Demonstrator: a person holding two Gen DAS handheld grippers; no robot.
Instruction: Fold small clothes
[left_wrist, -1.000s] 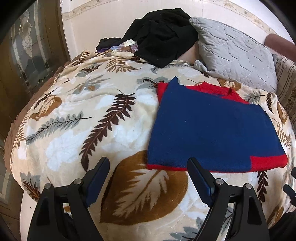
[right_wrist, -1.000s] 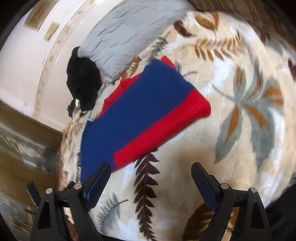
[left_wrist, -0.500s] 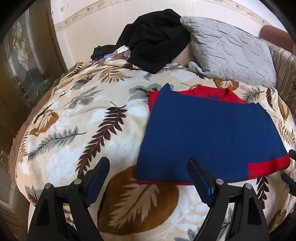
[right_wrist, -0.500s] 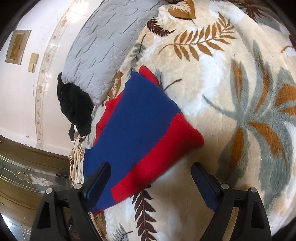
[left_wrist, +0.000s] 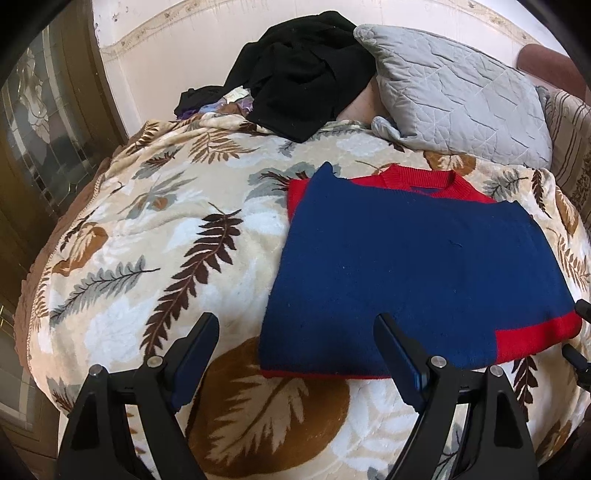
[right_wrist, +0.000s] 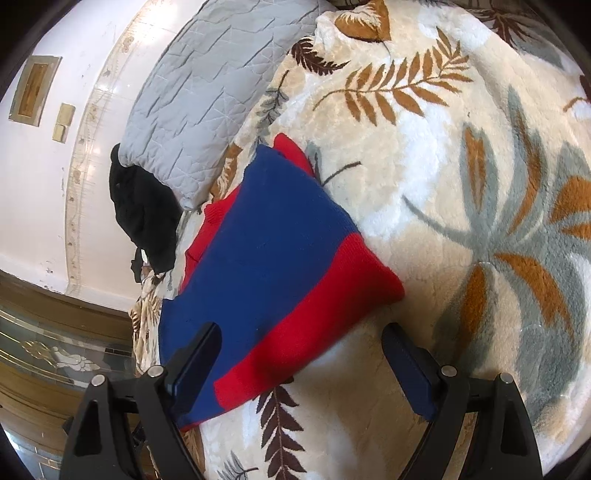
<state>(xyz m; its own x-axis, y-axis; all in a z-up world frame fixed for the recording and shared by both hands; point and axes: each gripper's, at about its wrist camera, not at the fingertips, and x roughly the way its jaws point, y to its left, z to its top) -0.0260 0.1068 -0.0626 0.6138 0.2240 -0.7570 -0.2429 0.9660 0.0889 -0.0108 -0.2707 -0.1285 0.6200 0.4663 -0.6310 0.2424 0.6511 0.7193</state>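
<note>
The blue-and-red knitted sweater (left_wrist: 413, 280) lies partly folded on the leaf-patterned bed blanket (left_wrist: 155, 236); left gripper (left_wrist: 295, 350) and right gripper (right_wrist: 301, 360) gape empty, final folds pending.

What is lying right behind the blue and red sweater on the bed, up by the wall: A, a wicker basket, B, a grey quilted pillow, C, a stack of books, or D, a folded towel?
B: a grey quilted pillow lies just beyond the red collar of the sweater, next to a heap of black clothes on the leaf-print blanket.
</note>
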